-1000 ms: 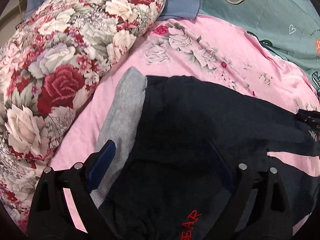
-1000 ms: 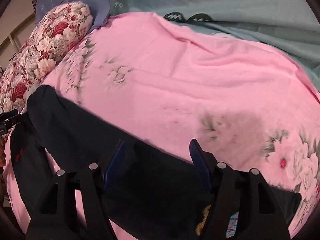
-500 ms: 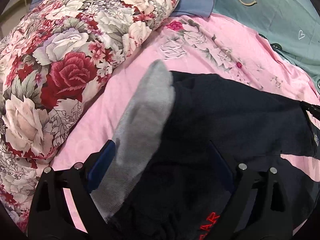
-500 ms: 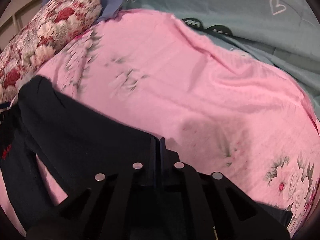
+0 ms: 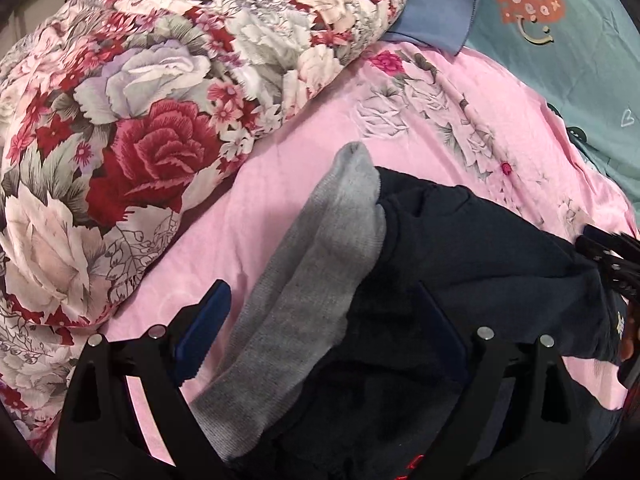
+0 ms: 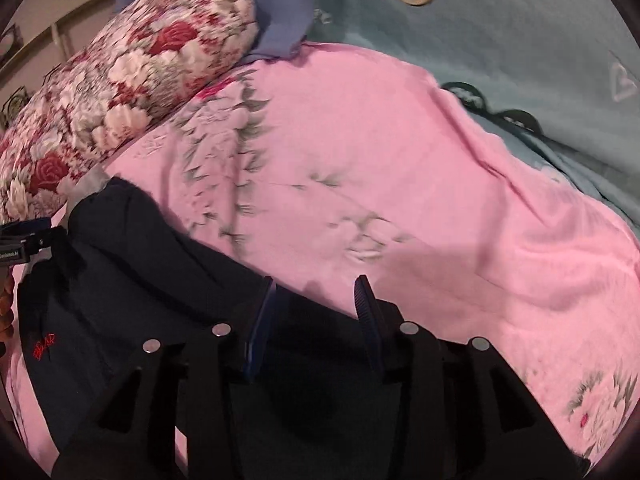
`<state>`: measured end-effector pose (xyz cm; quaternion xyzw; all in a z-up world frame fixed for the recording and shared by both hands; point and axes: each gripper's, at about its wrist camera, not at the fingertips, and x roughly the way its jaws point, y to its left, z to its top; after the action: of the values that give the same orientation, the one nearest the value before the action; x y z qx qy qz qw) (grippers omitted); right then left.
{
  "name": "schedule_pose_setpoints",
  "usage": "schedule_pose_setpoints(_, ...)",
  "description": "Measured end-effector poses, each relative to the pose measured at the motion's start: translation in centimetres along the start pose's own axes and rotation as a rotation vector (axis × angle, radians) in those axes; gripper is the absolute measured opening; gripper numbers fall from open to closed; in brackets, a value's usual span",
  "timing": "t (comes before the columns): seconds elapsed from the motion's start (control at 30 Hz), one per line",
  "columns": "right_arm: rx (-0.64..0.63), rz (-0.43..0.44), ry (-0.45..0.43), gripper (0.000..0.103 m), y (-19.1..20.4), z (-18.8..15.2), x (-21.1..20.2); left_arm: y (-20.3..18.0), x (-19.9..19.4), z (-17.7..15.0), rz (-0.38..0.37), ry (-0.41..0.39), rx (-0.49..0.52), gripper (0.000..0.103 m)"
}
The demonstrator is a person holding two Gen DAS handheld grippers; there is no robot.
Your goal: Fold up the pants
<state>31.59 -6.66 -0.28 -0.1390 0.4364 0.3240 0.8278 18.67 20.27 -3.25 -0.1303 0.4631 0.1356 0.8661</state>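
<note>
Looking along your left gripper [image 5: 320, 328], its fingers stand wide apart over the pants [image 5: 460, 248], which lie on the pink sheet [image 5: 420, 120] beside the floral quilt [image 5: 140, 120], grey lining [image 5: 320, 260] turned out. From the right wrist, your right gripper [image 6: 316, 312] has just been opening, part-spread fingers astride the pants' edge.

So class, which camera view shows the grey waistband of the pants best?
The left wrist view: the grey waistband fills its centre, ribbing plain. The right wrist view shows only a small grey sliver at the far left.
</note>
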Motion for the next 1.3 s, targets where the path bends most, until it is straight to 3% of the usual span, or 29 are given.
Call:
schedule_pose_setpoints(0.1, -0.104, 0.000, 0.030, 0.042, 4.2, 0.8, 2.5, -0.6, 0.0, 0.2, 0.002, -0.015, 0.036, 0.093)
schedule_pose_setpoints(0.2, -0.133, 0.012, 0.065, 0.026, 5.8, 1.1, 3.9, -0.4, 0.9, 1.0, 0.012, 0.000, 0.028, 0.093)
schedule_pose_setpoints(0.23, -0.121, 0.029, 0.064, 0.011, 5.7, 1.3, 3.9, -0.2, 1.2, 1.2, 0.016, 0.001, 0.018, 0.093)
schedule_pose_setpoints(0.27, -0.090, 0.056, 0.066, 0.004, 5.4, 1.4, 3.9, 0.0, 1.6, 1.5, 0.026, 0.005, 0.001, 0.093)
schedule_pose_setpoints(0.43, 0.023, 0.025, 0.031, 0.004, 4.3, 2.6, 4.5, 0.1, 2.8, 2.7, 0.031, 0.013, -0.046, 0.093)
schedule_pose_setpoints(0.5, 0.056, 0.031, 0.012, 0.007, 4.0, 2.5, 3.6, -0.2, 3.5, 3.4, 0.043, 0.011, -0.025, 0.093)
schedule_pose_setpoints(0.53, 0.070, 0.000, -0.015, 0.022, 3.6, 2.3, 2.6, -0.3, 4.1, 3.7, 0.061, 0.025, -0.022, 0.094)
schedule_pose_setpoints(0.57, 0.092, -0.042, -0.041, 0.044, 2.9, 2.1, 1.8, -0.2, 4.8, 4.0, 0.065, 0.043, -0.024, 0.098)
schedule_pose_setpoints(0.63, 0.181, -0.073, -0.096, 0.053, 0.1, 1.3, -0.7, -0.2, 5.8, 4.5, 0.063, 0.075, -0.036, 0.099)
schedule_pose_setpoints(0.87, 0.444, -0.161, -0.093, 0.053, -11.4, -8.9, -7.5, 0.1, 6.3, 5.6, 0.028, 0.136, -0.067, 0.098)
schedule_pose_setpoints(0.93, 0.530, -0.155, -0.092, 0.053, -14.2, -12.0, -9.0, -0.2, 4.5, 5.6, 0.058, 0.094, -0.042, 0.098)
schedule_pose_setpoints(1.03, 0.594, -0.149, -0.081, 0.053, -16.1, -14.6, -9.9, -0.9, 1.5, 5.8, 0.159, -0.050, 0.010, 0.098)
schedule_pose_setpoints(1.1, 0.562, -0.134, -0.087, 0.053, -15.6, -14.4, -9.6, -1.2, 1.4, 6.5, 0.216, -0.072, 0.027, 0.101)
schedule_pose_setpoints(1.2, 0.477, -0.091, -0.092, 0.053, -13.5, -12.3, -8.2, -1.4, 5.7, 7.6, 0.258, 0.083, 0.017, 0.101)
schedule_pose_setpoints(1.3, 0.396, -0.094, -0.055, 0.053, -11.6, -9.9, -6.1, -2.0, 7.1, 7.6, 0.269, 0.094, 0.036, 0.101)
